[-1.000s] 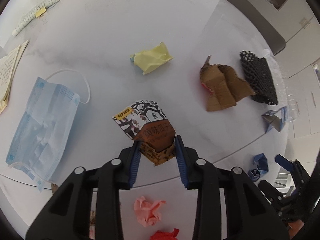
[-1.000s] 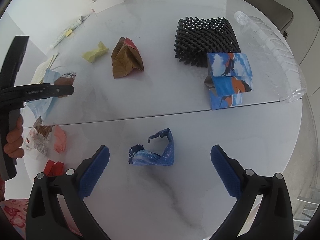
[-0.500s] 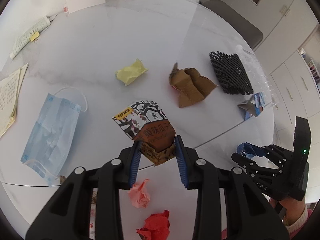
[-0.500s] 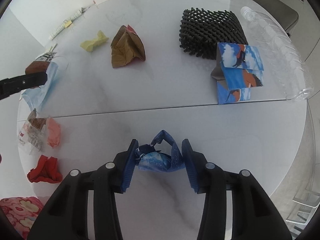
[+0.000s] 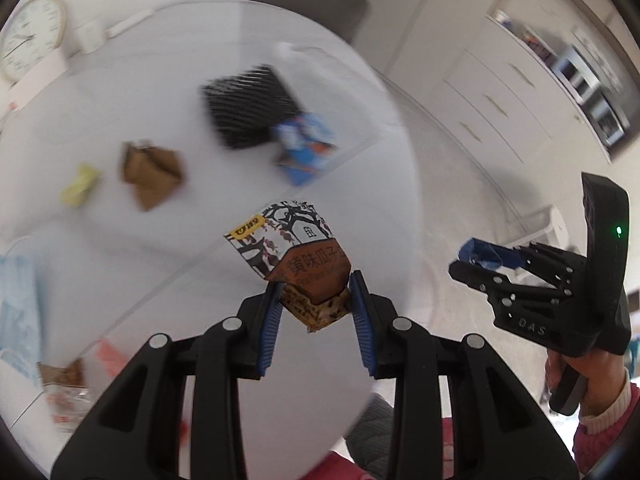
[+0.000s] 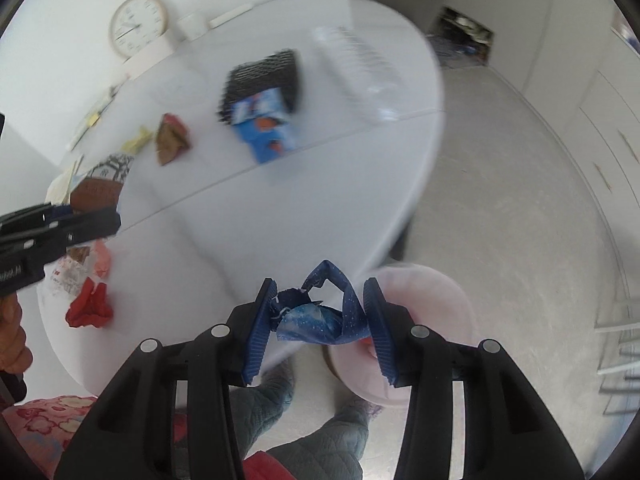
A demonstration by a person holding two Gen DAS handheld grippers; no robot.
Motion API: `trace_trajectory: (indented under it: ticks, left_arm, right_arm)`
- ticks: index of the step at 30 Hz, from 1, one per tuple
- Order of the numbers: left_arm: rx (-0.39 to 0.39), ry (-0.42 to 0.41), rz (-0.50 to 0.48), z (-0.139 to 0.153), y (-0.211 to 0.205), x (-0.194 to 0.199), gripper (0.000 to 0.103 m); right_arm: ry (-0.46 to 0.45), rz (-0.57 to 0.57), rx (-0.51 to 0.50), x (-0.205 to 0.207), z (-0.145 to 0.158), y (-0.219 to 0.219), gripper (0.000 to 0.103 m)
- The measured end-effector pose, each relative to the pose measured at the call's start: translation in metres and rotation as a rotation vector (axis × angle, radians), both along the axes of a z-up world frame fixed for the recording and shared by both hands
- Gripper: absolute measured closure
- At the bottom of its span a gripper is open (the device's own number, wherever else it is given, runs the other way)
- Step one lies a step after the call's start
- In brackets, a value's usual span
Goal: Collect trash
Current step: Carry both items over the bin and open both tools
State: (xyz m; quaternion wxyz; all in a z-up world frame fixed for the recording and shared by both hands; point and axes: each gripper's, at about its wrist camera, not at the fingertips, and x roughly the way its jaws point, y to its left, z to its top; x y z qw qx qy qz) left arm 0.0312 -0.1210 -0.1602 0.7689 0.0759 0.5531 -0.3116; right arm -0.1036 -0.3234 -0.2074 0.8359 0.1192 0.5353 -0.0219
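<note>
**Over the table's near edge: two pieces of trash in hand**

Left wrist view. Left gripper (image 5: pixel 316 292), jaws clamped on a printed snack wrapper (image 5: pixel 298 246), which is held clear above the near edge of the white table (image 5: pixel 168 60). Lying on the table, blurred: black mesh sleeve (image 5: pixel 248 110), blue printed carton (image 5: pixel 306 148) touching it, brown paper wad (image 5: pixel 150 172), yellow paper scrap (image 5: pixel 80 184), face mask (image 5: pixel 16 296) at the left edge. Right gripper (image 5: pixel 476 260) beside the table over the floor, blue paper in its tips.

Right wrist view. Right gripper (image 6: pixel 320 312), jaws closed on a crumpled dark-blue paper (image 6: pixel 320 312), pads pressing both sides. Below it, off the table's near edge, a pale pink round container (image 6: pixel 424 320), probably the bin; its inside cannot be made out. Red paper wad (image 6: pixel 90 308) and clear wrappers (image 6: pixel 68 276) at the left edge.

Risks, as judged: the blue paper is springy and pinched by its loops, so it may slip out short of the bin; the wrapper is gripped only at its lower end and could pull free on a fast swing.
</note>
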Motion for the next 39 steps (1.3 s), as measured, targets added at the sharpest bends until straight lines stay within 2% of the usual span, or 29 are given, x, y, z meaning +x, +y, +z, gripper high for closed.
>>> trace_trajectory:
  ticks: [6, 12, 15, 17, 21, 27, 30, 34, 37, 39]
  left_arm:
    - [-0.018, 0.059, -0.181, -0.013, -0.088, -0.047, 0.070]
    - [-0.009, 0.139, -0.262, -0.044, -0.151, -0.070, 0.069]
    - [0.012, 0.154, -0.258, -0.058, -0.168, -0.075, 0.060]
    - [0.028, 0.157, -0.248, -0.061, -0.174, -0.079, 0.046]
    - [0.036, 0.146, -0.205, -0.063, -0.176, -0.081, 0.032]
    - [0.038, 0.128, -0.113, -0.048, -0.153, -0.073, 0.031]
    - [0.037, 0.098, -0.050, -0.035, -0.135, -0.069, 0.019]
    - [0.029, 0.050, 0.026, -0.016, -0.104, -0.064, 0.018]
    - [0.038, 0.031, 0.096, -0.004, -0.082, -0.060, 0.011]
    - [0.032, 0.013, 0.145, 0.002, -0.066, -0.056, 0.010]
  right_arm:
    - [-0.007, -0.119, -0.010, -0.048, 0.005, -0.060, 0.058]
    - [-0.012, -0.152, -0.018, -0.073, 0.007, -0.093, 0.057]
    - [-0.007, -0.153, -0.013, -0.079, 0.005, -0.106, 0.057]
    - [-0.004, -0.147, -0.006, -0.081, 0.002, -0.111, 0.057]
    - [-0.003, -0.132, 0.006, -0.085, -0.003, -0.117, 0.057]
    - [-0.002, -0.098, 0.024, -0.085, -0.008, -0.116, 0.057]
    - [0.002, -0.069, 0.031, -0.081, -0.013, -0.108, 0.056]
    - [0.010, -0.034, 0.043, -0.076, -0.021, -0.095, 0.055]
    - [0.024, -0.010, 0.054, -0.071, -0.030, -0.084, 0.055]
    - [0.032, 0.001, 0.059, -0.068, -0.035, -0.078, 0.055]
